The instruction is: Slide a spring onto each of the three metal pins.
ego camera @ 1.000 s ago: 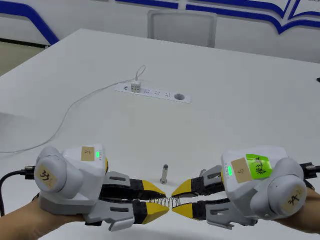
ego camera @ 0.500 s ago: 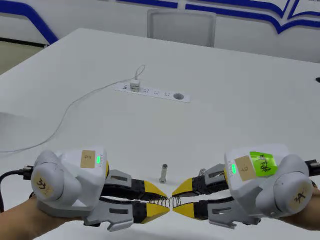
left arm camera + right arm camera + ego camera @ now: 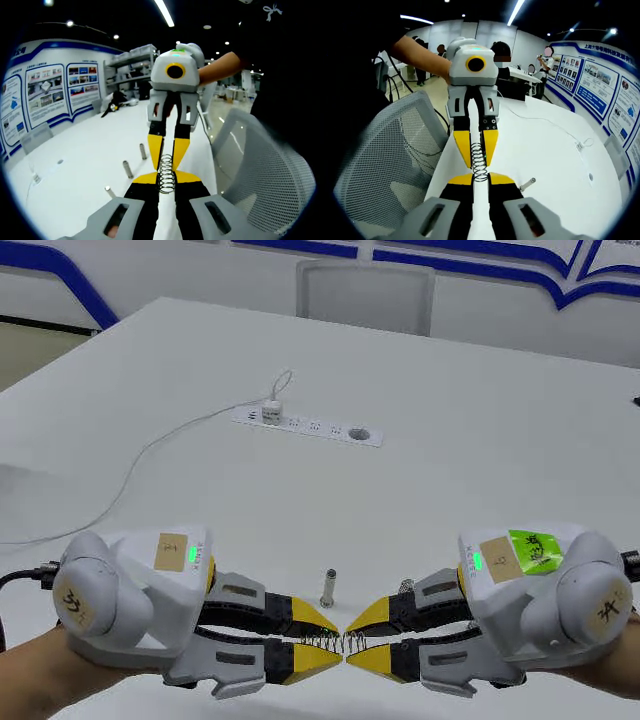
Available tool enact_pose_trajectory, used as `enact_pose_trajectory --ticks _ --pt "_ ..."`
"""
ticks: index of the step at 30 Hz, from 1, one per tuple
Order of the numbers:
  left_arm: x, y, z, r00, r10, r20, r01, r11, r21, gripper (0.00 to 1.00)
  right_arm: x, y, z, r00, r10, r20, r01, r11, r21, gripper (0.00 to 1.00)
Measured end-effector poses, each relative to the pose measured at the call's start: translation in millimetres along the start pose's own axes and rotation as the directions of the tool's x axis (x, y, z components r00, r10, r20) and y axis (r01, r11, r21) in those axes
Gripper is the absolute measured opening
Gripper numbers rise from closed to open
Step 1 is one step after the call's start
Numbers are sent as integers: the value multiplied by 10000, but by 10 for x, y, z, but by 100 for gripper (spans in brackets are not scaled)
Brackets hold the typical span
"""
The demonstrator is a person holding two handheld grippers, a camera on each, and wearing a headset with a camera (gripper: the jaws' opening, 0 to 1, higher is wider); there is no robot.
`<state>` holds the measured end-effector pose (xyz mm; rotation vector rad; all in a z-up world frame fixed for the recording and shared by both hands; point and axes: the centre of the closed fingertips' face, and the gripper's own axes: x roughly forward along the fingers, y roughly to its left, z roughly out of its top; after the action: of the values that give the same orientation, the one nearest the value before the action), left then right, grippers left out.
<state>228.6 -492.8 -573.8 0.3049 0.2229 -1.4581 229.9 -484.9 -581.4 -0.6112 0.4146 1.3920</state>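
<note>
A small metal spring (image 3: 322, 644) hangs level between my two grippers, which meet tip to tip near the table's front edge. My left gripper (image 3: 333, 642) is shut on one end and my right gripper (image 3: 349, 643) closes on the other. In the left gripper view the spring (image 3: 166, 172) runs from my own yellow tips (image 3: 167, 178) up into the right gripper (image 3: 169, 150). The right gripper view shows the same spring (image 3: 479, 164) from the other end. One metal pin (image 3: 328, 587) stands just behind the tips. A second pin (image 3: 405, 586) is partly hidden by the right gripper.
A white power strip (image 3: 308, 426) with a plug and a trailing cable (image 3: 150, 450) lies mid-table. A grey chair (image 3: 365, 295) stands at the far edge. More pins (image 3: 128, 169) (image 3: 143, 151) stand on the white table. A mesh chair (image 3: 260, 165) sits by the near edge.
Both grippers stay tip to tip on the spring. The hands have only drifted slightly outward and down.
</note>
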Motion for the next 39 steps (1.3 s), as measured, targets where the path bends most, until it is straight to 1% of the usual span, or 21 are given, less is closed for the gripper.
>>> enact_pose_trajectory --ticks 2,4,9,14,20,25,29,30,35,39 --pt "-1 -17 -15 10000 -46 -44 46 10000 79 10 -5 25 24 9999 116 85 -117 9999 109 11" --pt "-5 -24 -29 10000 -20 -63 22 9996 286 10 -16 32 62 9996 160 215 -163 9998 152 11" --pt "-26 -3 -23 10000 88 2 -88 9998 181 10 -34 19 156 9981 174 585 -197 9990 391 11" --pt "-34 -5 -27 9999 116 -17 -115 9998 143 10 -39 35 228 9963 257 818 -300 9982 521 11" --pt "-15 -19 -24 9998 199 -72 -198 9995 227 10 -46 54 360 9913 370 1265 -470 9959 770 11" --pt "-7 -12 0 9995 314 0 -314 9994 170 10 -44 43 453 9855 272 1676 -449 9937 1029 11" --pt "-3 -5 9 9991 431 54 -432 9990 76 10 -38 31 483 9849 184 1724 -396 9920 1200 10" --pt "-1 2 19 9986 502 154 -502 9987 -42 10 -38 23 494 9844 156 1750 -386 9910 1283 10" --pt "-14 69 36 9957 888 271 -881 9958 -248 10 -37 -40 512 9857 -126 1679 -120 9895 1444 10" --pt "-33 140 48 9919 1215 367 -1198 9917 -465 11 -34 -103 528 9868 -282 1592 60 9904 1381 10"
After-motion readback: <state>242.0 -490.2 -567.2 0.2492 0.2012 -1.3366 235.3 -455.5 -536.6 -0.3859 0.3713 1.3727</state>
